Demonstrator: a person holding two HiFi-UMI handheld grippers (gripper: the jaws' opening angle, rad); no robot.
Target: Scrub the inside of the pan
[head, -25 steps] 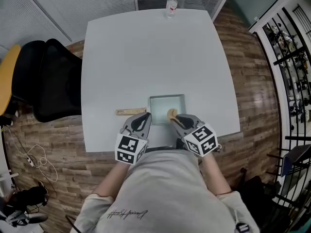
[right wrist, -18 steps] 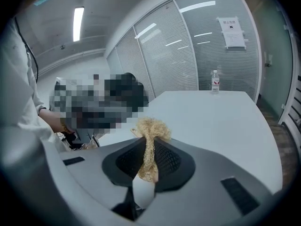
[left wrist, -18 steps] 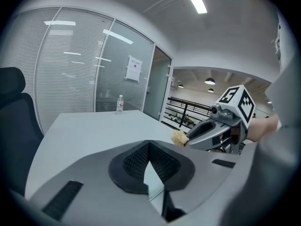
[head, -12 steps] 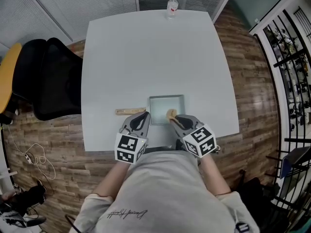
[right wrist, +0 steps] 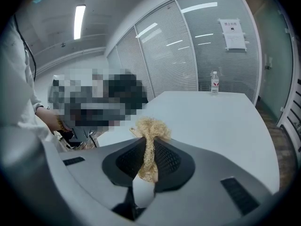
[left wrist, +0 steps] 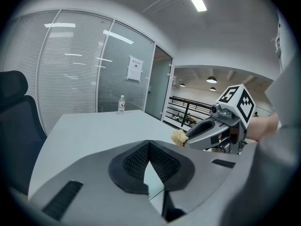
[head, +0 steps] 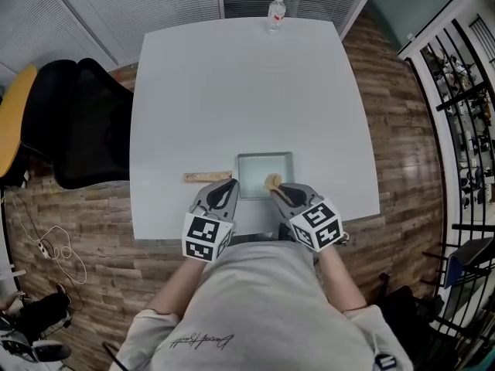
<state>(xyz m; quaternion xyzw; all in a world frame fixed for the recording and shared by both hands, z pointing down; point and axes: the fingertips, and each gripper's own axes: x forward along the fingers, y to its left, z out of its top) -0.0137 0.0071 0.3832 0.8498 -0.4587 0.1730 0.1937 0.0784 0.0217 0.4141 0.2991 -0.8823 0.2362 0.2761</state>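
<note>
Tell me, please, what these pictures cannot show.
Gripper views: the left gripper and right gripper block the shallow square grey pan, so contact with the tan fibrous scrubber is unclear.
Head view: the pale wooden stick, too small to identify.
All views: label on the clear plastic bottle, too small to read.

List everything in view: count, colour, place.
table: 1, white, middle of the room
pan: 1, pale grey, square, near the table's front edge
wooden stick: 1, light brown, flat on the table just left of the pan
bottle: 1, clear, red label, table's far edge
chair: 1, black, left of the table
cord: 1, white, on the wooden floor, lower left
scrubber: 1, tan, fibrous, at the pan's near right corner
left gripper: 1, grey, shut, empty, by the pan's near left corner
right gripper: 1, grey, shut on the scrubber
</note>
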